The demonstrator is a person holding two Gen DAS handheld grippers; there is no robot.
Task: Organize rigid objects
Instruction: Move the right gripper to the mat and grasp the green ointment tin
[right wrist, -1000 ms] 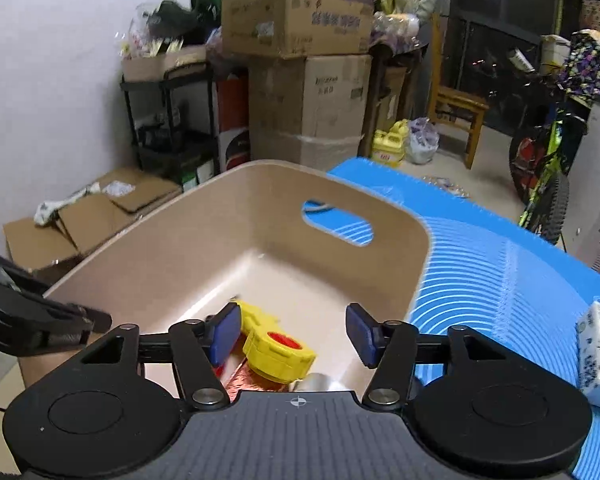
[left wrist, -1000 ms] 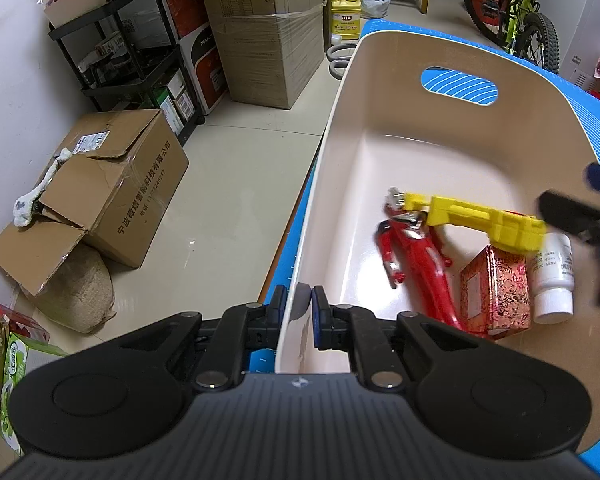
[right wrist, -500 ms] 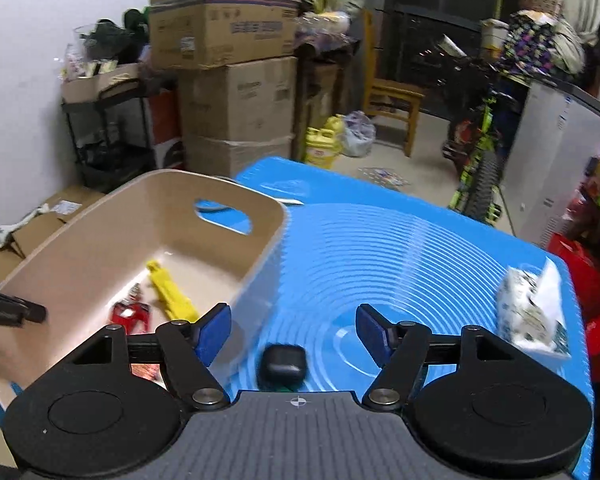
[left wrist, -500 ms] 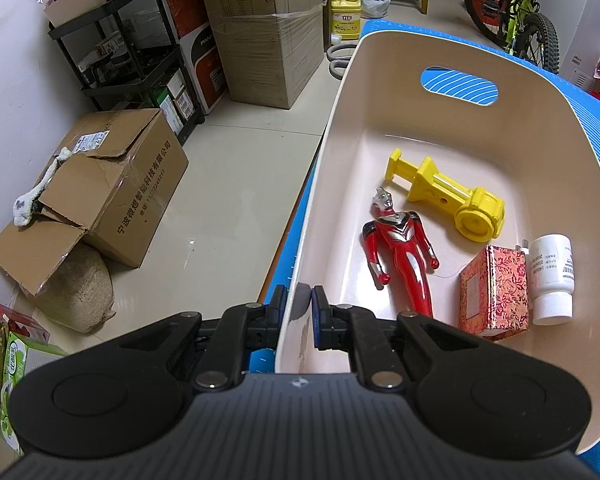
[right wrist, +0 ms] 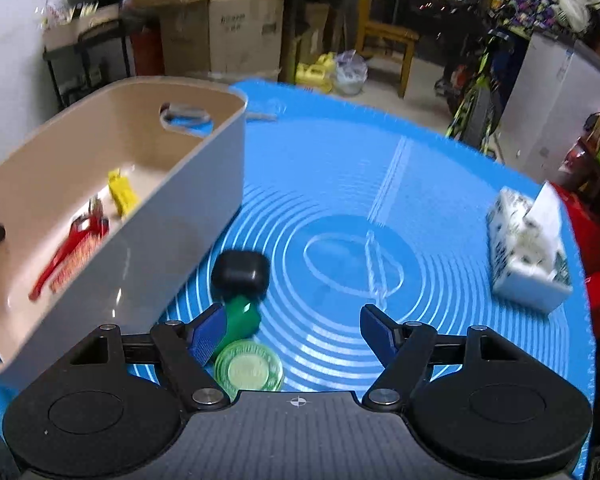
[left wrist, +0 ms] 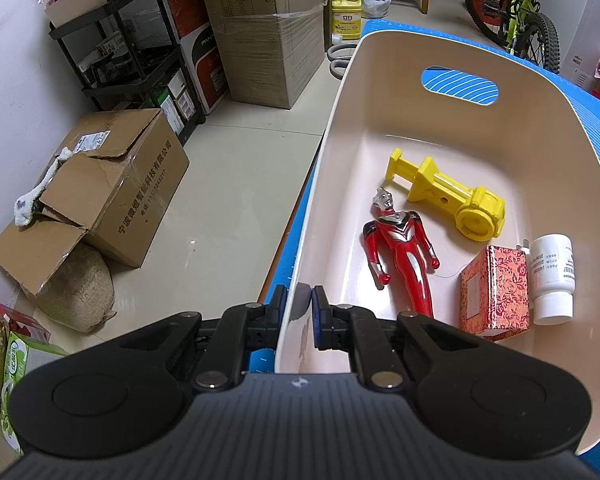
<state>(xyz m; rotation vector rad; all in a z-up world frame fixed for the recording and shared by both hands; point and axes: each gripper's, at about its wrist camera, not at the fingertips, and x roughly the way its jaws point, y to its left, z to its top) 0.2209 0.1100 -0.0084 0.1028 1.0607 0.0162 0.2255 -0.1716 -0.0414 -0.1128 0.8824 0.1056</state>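
My left gripper is shut on the near rim of the beige bin. In the bin lie a yellow toy, a red figure, a red patterned box and a white bottle. My right gripper is open and empty above the blue mat, to the right of the bin. A black case and a green toy lie on the mat by its left finger.
A tissue pack lies at the mat's right side. Cardboard boxes, a black shelf rack and a sack stand on the floor to the left. A bicycle and a chair stand behind the table.
My right gripper has let the yellow toy drop into the bin and has swung right and back over the mat, bringing the black case and green toy into view. My left gripper has not moved.
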